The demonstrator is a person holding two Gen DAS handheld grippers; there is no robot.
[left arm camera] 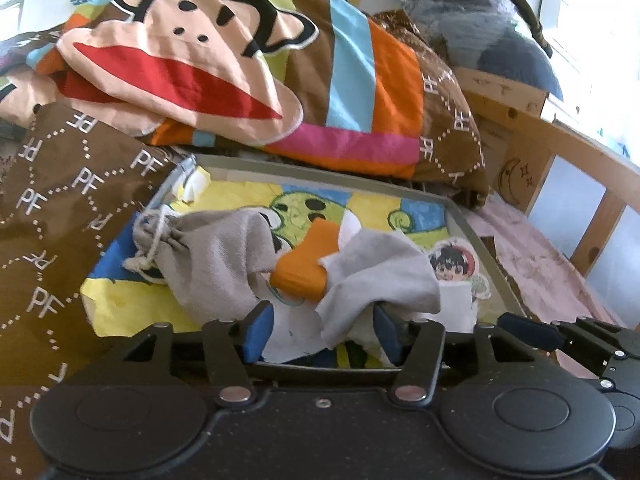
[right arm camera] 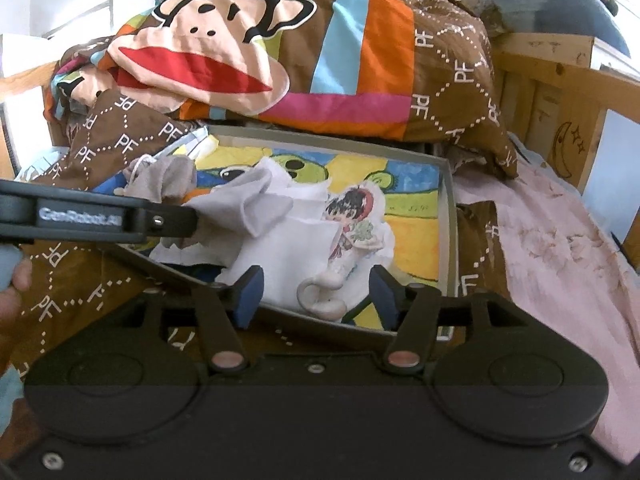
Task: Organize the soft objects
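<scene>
A shallow grey tray (left arm camera: 476, 240) with a colourful cartoon lining lies on the bed. In it are a grey drawstring pouch (left arm camera: 212, 256), an orange piece (left arm camera: 308, 264), a light grey cloth (left arm camera: 380, 276) and white cloths with a cartoon figure (right arm camera: 356, 220). My left gripper (left arm camera: 322, 330) is open at the tray's near edge, the grey cloth draped between its blue pads. My right gripper (right arm camera: 316, 294) is open over the white cloths and a small white loop (right arm camera: 320, 300). The left gripper's arm (right arm camera: 100, 216) crosses the right wrist view.
A monkey-print quilt (left arm camera: 224, 60) is heaped behind the tray, its brown PF-patterned side (left arm camera: 60, 208) to the left. A pink sheet (right arm camera: 560, 248) covers the bed on the right. A wooden bed rail (left arm camera: 560, 152) and grey plush (left arm camera: 480, 20) stand behind.
</scene>
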